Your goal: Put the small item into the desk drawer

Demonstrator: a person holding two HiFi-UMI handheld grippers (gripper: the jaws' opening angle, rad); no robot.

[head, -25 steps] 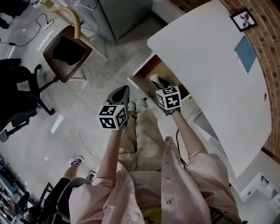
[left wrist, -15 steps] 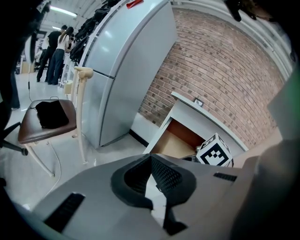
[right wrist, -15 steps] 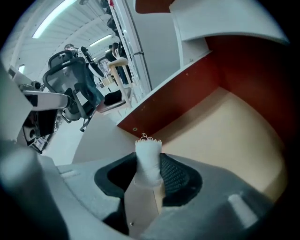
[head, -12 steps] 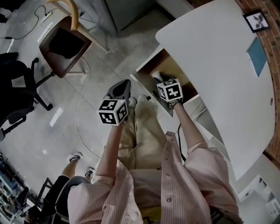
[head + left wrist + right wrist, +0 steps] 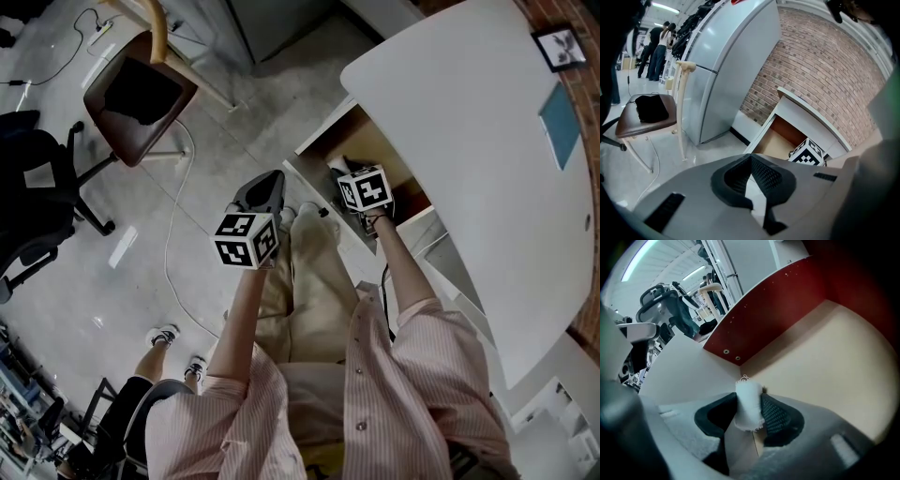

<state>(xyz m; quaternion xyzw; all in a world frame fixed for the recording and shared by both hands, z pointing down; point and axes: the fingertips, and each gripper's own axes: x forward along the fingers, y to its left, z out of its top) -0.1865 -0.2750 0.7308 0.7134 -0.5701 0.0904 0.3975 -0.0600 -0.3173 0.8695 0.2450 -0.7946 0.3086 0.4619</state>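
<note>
In the head view a person in a pink striped shirt stands at a white desk whose drawer is pulled open towards them. The right gripper reaches into the open drawer, while the left gripper hangs over the grey floor, near the drawer's front corner and apart from it. A wooden chair with a brown seat stands further out on the floor, and a black office chair sits at the left edge. A teal card lies on the desk near the brick wall. In the left gripper view the left gripper has its jaws closed tip to tip with nothing between them. Past it are a tall grey fridge, the brick wall, the chair with something black on its seat, and the open drawer with the right gripper's marker cube just beside it. In the right gripper view the right gripper is clamped on a small white roll with frayed ends, which stands upright between the pads. It is held inside the drawer, before the drawer's red-brown wall and above its pale floor; whether the roll touches that floor cannot be told
</note>
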